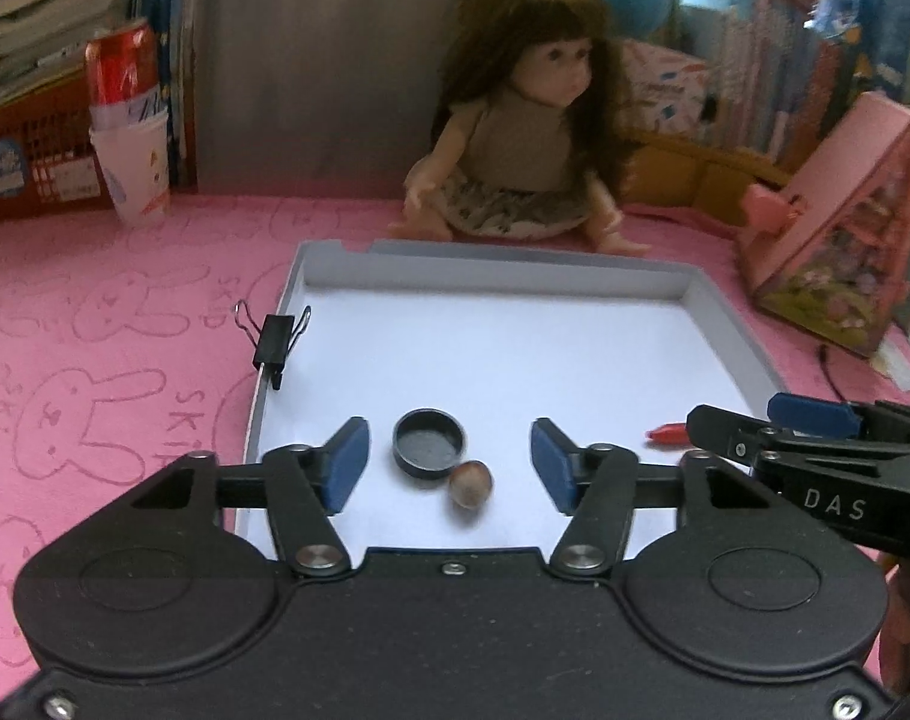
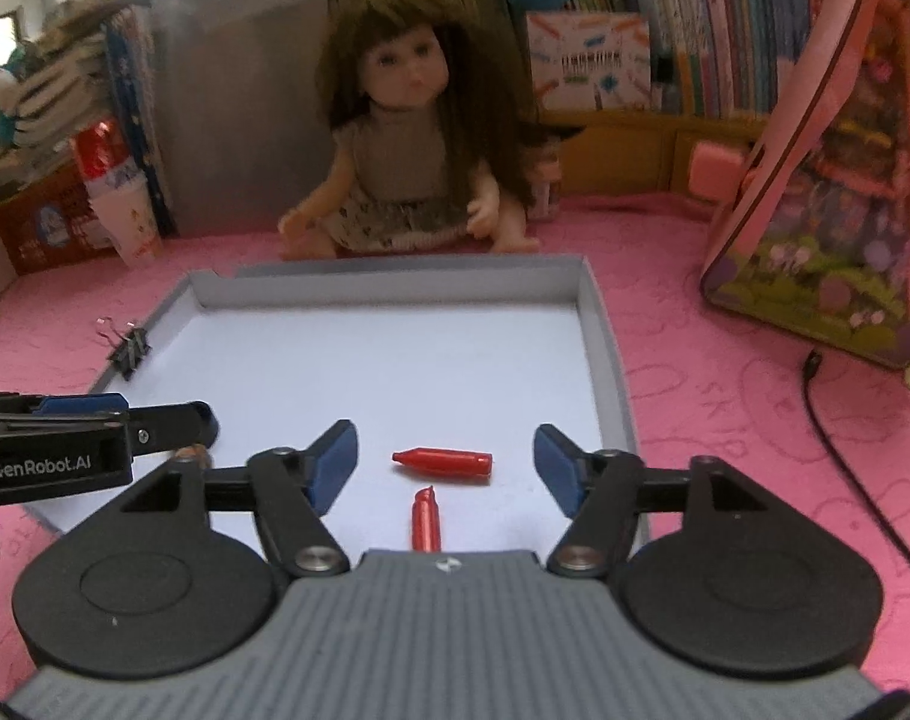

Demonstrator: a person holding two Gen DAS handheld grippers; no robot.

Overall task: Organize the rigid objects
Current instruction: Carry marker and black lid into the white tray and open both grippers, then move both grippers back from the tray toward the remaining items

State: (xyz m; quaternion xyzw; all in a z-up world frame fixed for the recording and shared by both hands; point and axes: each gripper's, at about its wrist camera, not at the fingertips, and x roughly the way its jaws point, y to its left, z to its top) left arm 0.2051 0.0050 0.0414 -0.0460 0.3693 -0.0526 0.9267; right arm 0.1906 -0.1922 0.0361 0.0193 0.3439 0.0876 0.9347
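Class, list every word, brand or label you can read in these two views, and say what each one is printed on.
"DAS": on the right gripper body, left wrist view.
"GenRobot.AI": on the left gripper body, right wrist view.
"SKIP": embossed on the pink mat, beside the bunnies.
Red can, paper cup and book spines: too blurred to read.

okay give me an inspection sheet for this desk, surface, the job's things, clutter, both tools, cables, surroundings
Surface: pink bunny-print mat under a shallow grey tray.
Job's things: in the tray, black cap touching a brown nut; red pen cap and red pen body lying apart; binder clip on the tray's left rim.
Clutter: doll, red can in a paper cup, pink house-shaped box.
Tools: left tool open, empty; right tool open, empty.
Cables: black cable right of tray.
Surroundings: books behind.
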